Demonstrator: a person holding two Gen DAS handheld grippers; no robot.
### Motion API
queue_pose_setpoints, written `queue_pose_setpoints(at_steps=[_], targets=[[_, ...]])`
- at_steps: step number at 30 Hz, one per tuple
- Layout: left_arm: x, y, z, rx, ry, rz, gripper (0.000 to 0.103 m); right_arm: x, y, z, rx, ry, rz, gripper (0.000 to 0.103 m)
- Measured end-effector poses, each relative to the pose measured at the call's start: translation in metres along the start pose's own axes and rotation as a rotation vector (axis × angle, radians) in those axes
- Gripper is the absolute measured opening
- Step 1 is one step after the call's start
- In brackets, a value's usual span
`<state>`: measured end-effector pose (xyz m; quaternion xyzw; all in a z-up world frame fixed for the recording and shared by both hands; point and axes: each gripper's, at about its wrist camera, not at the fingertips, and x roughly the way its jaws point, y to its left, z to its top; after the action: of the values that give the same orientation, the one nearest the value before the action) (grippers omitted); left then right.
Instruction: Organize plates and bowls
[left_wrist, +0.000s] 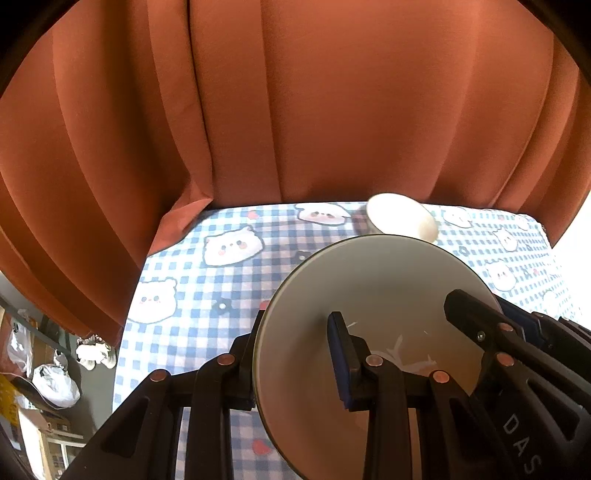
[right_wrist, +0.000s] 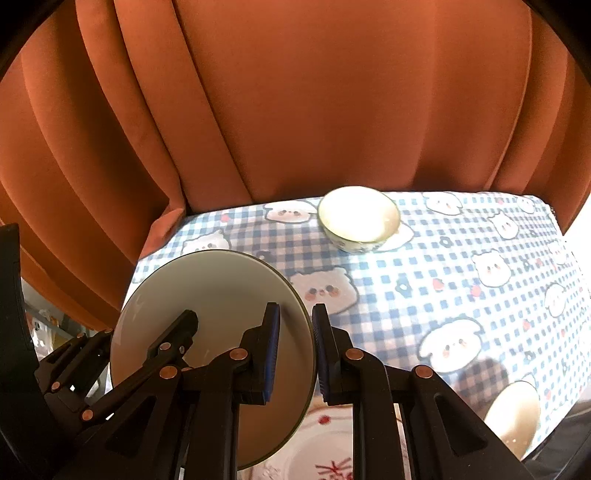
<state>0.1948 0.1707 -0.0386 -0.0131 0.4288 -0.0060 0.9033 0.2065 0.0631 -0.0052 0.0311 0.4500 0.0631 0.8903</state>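
Note:
A large pale plate (left_wrist: 373, 291) is held tilted above the table, with both grippers on its rim. My left gripper (left_wrist: 295, 354) is shut on its left edge; my right gripper (right_wrist: 295, 350) is shut on its right edge (right_wrist: 221, 295). The right gripper's fingers (left_wrist: 476, 317) show over the plate in the left wrist view, and the left gripper's fingers (right_wrist: 173, 336) in the right wrist view. A white bowl (right_wrist: 359, 218) with a patterned outside sits at the table's far side, also in the left wrist view (left_wrist: 402, 217). A decorated plate (right_wrist: 325, 450) lies below the held plate.
The table has a blue checked cloth with bear faces (right_wrist: 461, 295). An orange curtain (right_wrist: 295, 110) hangs right behind it. Another pale bowl (right_wrist: 517, 417) sits at the near right edge. Cluttered shelves and bags (left_wrist: 48, 376) are left of the table.

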Motion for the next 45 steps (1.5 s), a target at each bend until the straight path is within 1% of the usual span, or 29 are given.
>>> queue_pose_setpoints(at_steps=[5, 9, 12, 16, 18, 29, 39, 45], targets=[[-0.013, -0.019, -0.011, 0.013, -0.007, 0.004, 0.030, -0.011, -0.017, -0.011, 0.002, -0.008, 0.006, 0.021], [-0.021, -0.038, -0.017, 0.010, -0.016, 0.024, 0.030, -0.017, -0.036, -0.018, -0.007, -0.011, 0.030, 0.021], [-0.026, -0.055, -0.022, 0.002, 0.006, 0.026, 0.030, -0.020, -0.054, -0.021, -0.007, 0.003, 0.045, 0.021], [-0.030, -0.084, -0.028, 0.010, 0.012, 0.039, 0.030, -0.025, -0.081, -0.026, 0.007, 0.018, 0.056, 0.021], [-0.030, -0.100, -0.031, -0.001, 0.025, 0.030, 0.030, -0.026, -0.096, -0.027, 0.003, 0.033, 0.061, 0.021], [-0.037, -0.173, -0.045, -0.016, 0.033, 0.004, 0.030, -0.040, -0.176, -0.042, -0.021, 0.054, 0.060, 0.021], [-0.034, -0.234, -0.063, -0.006, 0.062, -0.043, 0.030, -0.049, -0.250, -0.063, -0.018, 0.086, 0.060, 0.021], [-0.029, -0.264, -0.077, 0.019, 0.089, -0.056, 0.030, -0.051, -0.282, -0.073, -0.017, 0.104, 0.054, 0.021]])
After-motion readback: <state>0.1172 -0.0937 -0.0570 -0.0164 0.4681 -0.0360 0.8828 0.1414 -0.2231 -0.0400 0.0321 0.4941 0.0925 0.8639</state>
